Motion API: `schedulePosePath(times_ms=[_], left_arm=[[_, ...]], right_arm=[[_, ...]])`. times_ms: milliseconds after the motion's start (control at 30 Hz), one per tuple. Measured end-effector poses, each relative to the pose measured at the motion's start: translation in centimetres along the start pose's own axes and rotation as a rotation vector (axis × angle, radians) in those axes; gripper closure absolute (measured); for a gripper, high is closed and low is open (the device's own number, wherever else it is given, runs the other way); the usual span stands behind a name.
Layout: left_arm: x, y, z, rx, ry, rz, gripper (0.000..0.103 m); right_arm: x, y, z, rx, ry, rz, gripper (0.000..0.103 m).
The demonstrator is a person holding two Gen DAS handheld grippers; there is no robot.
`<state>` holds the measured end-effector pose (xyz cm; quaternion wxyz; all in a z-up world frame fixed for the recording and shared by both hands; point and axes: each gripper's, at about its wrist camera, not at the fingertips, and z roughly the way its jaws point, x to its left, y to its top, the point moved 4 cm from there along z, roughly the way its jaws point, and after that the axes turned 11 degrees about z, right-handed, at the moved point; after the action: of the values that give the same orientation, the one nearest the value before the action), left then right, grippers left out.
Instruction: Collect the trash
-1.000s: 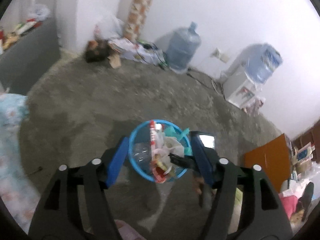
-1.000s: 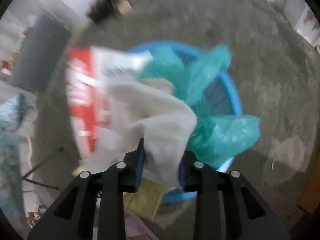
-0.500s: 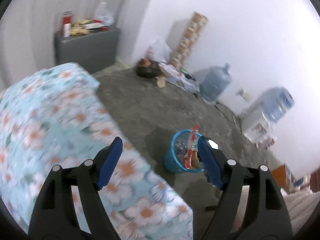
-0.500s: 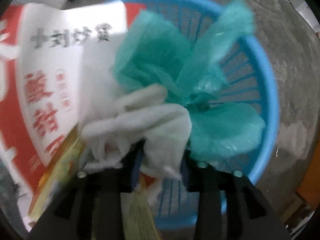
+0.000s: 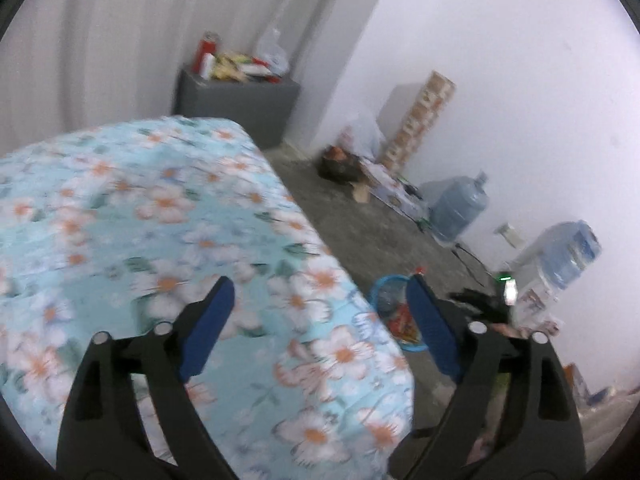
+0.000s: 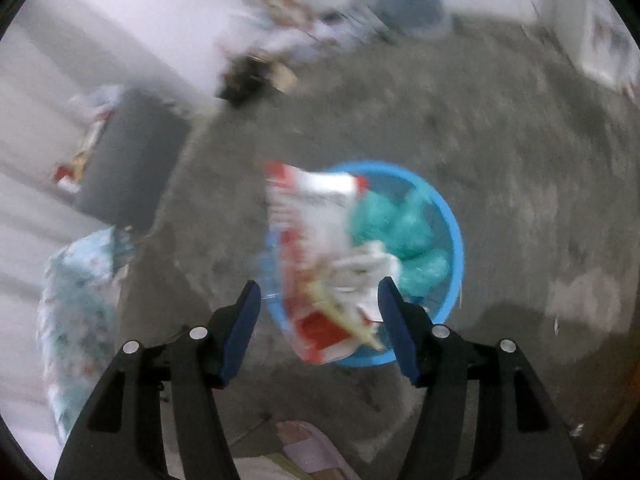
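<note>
The round blue plastic basket [image 6: 452, 240] already brims with wrappers. The right gripper [image 6: 320, 308], jaws just spreading, seemingly grips nothing; the left gripper [image 5: 320, 312], likewise widening, is empty above the floral bedcover [image 5: 160, 220].

Soft, even, rather dim indoor light is seen in both views, without glare. Strong fisheye bending and black corners are shown at the edges. The right wrist view is heavily motion-blurred; the floral light-blue bedspread [image 5: 168, 240] is smeared at left.

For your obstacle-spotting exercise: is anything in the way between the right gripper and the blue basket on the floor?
No. The right gripper, jaws just opened and empty, hangs above the blue basket; only the trash already in it lies below.
</note>
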<state>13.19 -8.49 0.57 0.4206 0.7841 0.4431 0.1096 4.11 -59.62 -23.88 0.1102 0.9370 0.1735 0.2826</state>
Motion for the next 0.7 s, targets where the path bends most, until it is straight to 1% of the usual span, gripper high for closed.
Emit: schedulePosePath(times_ms=[33, 67, 100, 133, 200, 233, 267, 300, 333, 400, 433, 467, 500, 533, 567, 600, 633, 667, 700], left_arm=[[0.3, -0.4, -1.1, -0.021, 0.033, 0.000, 0.018], [0.5, -0.7, -2.0, -0.037, 0.072, -0.004, 0.013], [0.6, -1.1, -2.9, -0.048, 0.108, -0.008, 0.011], [0.7, -1.3, -3.6, -0.055, 0.136, -0.012, 0.011], [1.1, -2.3, -5.3, -0.072, 0.234, -0.030, 0.009], [1.2, -2.7, -5.9, -0.077, 0.284, -0.044, 0.009], [1.4, -3.2, -6.6, -0.074, 0.351, -0.069, 0.009], [1.7, -3.7, -7.0, -0.069, 0.393, -0.091, 0.009], [1.8, -4.2, -7.4, -0.066, 0.423, -0.110, 0.009], [1.8, -5.4, -8.2, -0.066, 0.464, -0.142, 0.009], [2.0, -5.9, -8.4, -0.059, 0.485, -0.150, 0.009], [2.1, -6.7, -8.8, -0.046, 0.515, -0.162, 0.009], [2.3, -7.4, -9.2, -0.044, 0.529, -0.173, 0.009], [2.3, -8.0, -9.5, -0.040, 0.535, -0.186, 0.009], [2.2, -8.6, -9.7, -0.031, 0.536, -0.195, 0.009], [2.3, -9.4, -9.7, -0.009, 0.550, -0.207, 0.009], [2.3, -9.9, -9.8, 0.004, 0.567, -0.209, 0.009], [2.1, -10.5, -9.9, 0.016, 0.577, -0.206, 0.009], [2.1, -11.0, -9.7, 0.033, 0.579, -0.207, 0.009]], right_arm=[[2.1, -1.0, -1.9, -0.024, 0.024, -0.059, 0.043], [4.1, -1.9, -3.9, -0.043, 0.049, -0.121, 0.042], [5.7, -2.8, -5.1, -0.057, 0.067, -0.165, 0.035], [8.6, -4.7, -7.6, -0.086, 0.107, -0.240, 0.027], [12.3, -7.9, -11.1, -0.120, 0.177, -0.332, 0.019], [14.7, -10.4, -13.4, -0.140, 0.225, -0.401, 0.013], [16.3, -12.0, -14.9, -0.159, 0.245, -0.449, 0.011], [17.9, -14.1, -16.4, -0.183, 0.264, -0.506, 0.009], [19.5, -16.4, -17.8, -0.199, 0.293, -0.562, 0.007], [21.1, -19.7, -19.7, -0.194, 0.330, -0.649, 0.006], [22.1, -22.0, -20.6, -0.194, 0.326, -0.709, 0.006], [22.6, -23.5, -21.2, -0.203, 0.317, -0.746, 0.006], [23.0, -25.1, -21.7, -0.218, 0.309, -0.783, 0.006], [23.2, -27.0, -22.4, -0.254, 0.281, -0.825, 0.006], [23.2, -28.1, -22.7, -0.286, 0.260, -0.860, 0.006], [23.2, -29.4, -23.0, -0.321, 0.242, -0.903, 0.006], [23.2, -30.8, -23.2, -0.340, 0.206, -0.949, 0.006], [23.2, -31.6, -22.8, -0.335, 0.179, -0.971, 0.006], [23.0, -32.3, -22.6, -0.312, 0.160, -0.987, 0.006]])
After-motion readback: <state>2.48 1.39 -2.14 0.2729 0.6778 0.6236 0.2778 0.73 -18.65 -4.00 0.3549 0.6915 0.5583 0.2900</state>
